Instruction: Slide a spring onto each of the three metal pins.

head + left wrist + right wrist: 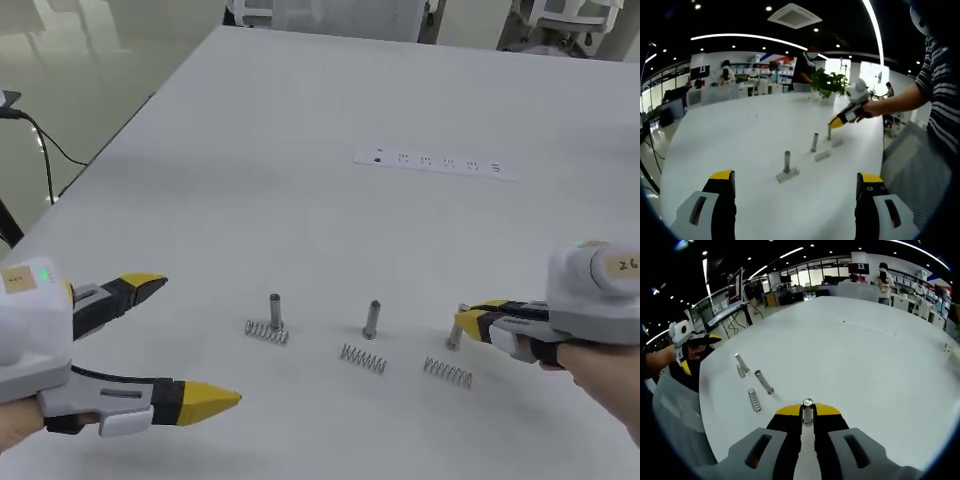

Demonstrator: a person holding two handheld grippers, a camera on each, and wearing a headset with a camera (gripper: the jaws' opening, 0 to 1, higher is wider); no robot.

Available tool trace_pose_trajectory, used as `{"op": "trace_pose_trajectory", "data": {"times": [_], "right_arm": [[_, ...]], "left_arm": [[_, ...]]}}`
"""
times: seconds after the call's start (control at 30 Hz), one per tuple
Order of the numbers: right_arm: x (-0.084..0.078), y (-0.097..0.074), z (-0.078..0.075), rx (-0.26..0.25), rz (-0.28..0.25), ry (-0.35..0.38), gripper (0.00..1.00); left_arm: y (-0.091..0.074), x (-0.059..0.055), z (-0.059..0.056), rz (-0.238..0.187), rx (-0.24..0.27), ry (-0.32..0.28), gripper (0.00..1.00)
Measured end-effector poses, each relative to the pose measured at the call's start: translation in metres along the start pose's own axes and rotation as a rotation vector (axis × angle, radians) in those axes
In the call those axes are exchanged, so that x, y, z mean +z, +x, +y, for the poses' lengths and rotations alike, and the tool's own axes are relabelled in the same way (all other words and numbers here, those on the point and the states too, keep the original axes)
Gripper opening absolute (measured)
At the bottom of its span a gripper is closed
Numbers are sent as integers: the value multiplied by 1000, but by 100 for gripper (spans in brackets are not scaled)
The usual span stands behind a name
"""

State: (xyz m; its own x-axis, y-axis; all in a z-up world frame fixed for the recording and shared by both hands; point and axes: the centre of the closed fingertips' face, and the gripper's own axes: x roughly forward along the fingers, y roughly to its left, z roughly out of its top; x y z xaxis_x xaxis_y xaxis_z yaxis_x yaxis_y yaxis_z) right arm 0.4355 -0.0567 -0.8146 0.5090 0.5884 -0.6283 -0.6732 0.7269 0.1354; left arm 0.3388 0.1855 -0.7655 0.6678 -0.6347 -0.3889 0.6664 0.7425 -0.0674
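Three metal pins stand in a row on the white desk point(300, 200), low in the head view: the left pin point(275, 309), the middle pin point(372, 318) and the right pin point(455, 337). A spring lies flat in front of each. The left spring point(266, 332) is against its pin's base, and the middle spring point(362, 358) and right spring point(447, 373) are just beside theirs. The right gripper point(464, 320) enters from the right edge, its fingers narrowed onto the right pin near its top. The left gripper point(202, 340) hovers at lower left with its fingers spread wide, holding nothing. A power strip point(438, 163) lies higher in the frame.
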Motion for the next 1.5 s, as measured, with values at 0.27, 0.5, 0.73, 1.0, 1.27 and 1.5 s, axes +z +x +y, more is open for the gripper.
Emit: {"op": "trace_pose_trajectory", "data": {"times": [0.27, 0.5, 0.73, 1.0, 1.27, 1.5], "right_arm": [[-2, -2, 1, 5, -8, -9, 5], [-5, -4, 4, 17, 5, -21, 6], [-6, -5, 6, 19, 10, -24, 6], [-8, -6, 8, 18, 10, -11, 6], [-11, -5, 5, 12, 13, -6, 9], [-5, -5, 6, 9, -13, -12, 15]], "left_arm": [[-1, 0, 0, -3, 1, 0, 98], [-3, -1, -1, -1, 3, -2, 98], [-4, -2, -2, -2, 5, -6, 98], [-3, -5, -3, 1, 2, -10, 98], [1, -3, -4, -4, -3, -11, 98], [2, -2, -3, -9, -4, -14, 98]]}}
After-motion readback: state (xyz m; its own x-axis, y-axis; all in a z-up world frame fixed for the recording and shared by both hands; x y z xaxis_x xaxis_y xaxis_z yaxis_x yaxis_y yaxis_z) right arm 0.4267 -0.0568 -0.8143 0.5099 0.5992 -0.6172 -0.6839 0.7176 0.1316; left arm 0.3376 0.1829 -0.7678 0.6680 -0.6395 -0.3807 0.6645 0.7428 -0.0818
